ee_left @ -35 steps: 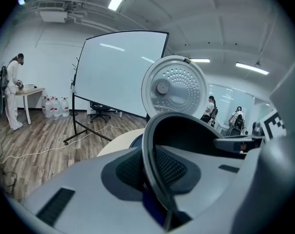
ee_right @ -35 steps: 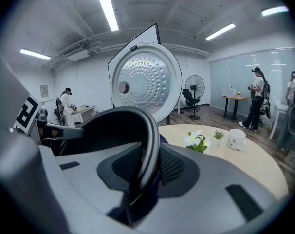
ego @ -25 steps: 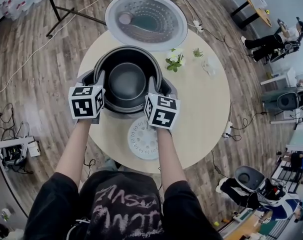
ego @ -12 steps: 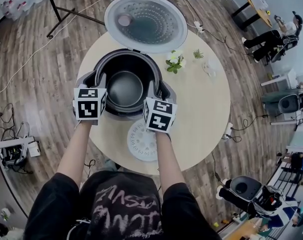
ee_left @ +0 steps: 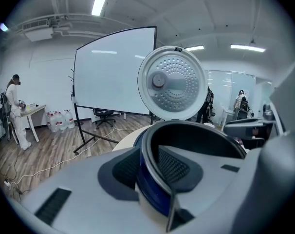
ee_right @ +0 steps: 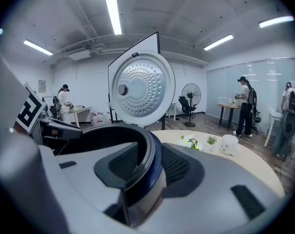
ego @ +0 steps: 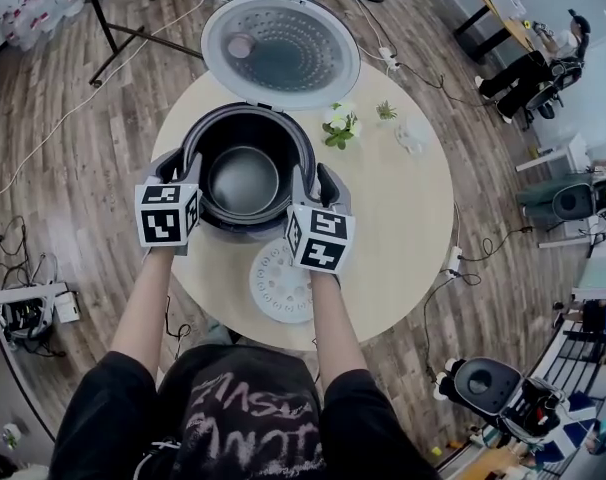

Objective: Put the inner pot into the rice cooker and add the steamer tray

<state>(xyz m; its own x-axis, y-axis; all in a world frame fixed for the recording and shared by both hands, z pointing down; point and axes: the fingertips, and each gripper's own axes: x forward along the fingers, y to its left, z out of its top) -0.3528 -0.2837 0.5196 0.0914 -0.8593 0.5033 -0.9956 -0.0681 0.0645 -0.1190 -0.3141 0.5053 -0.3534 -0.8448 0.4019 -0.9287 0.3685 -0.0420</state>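
Dark grey inner pot, white hole-dotted steamer tray, beige table, brown wood-grain floor

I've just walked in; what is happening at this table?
A person holds the left tongs and right tongs astride the rim of the inner pot, set in the open rice cooker. Both tongs have just been opening, with the rim between them, so the pot looks released. The white steamer tray lies on the table, not yet added.

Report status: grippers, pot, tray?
Left gripper and right gripper: jaws have just been opening, inner pot rim between them. Pot sits in rice cooker, lid up. Steamer tray on table, untouched; nothing over the pot.
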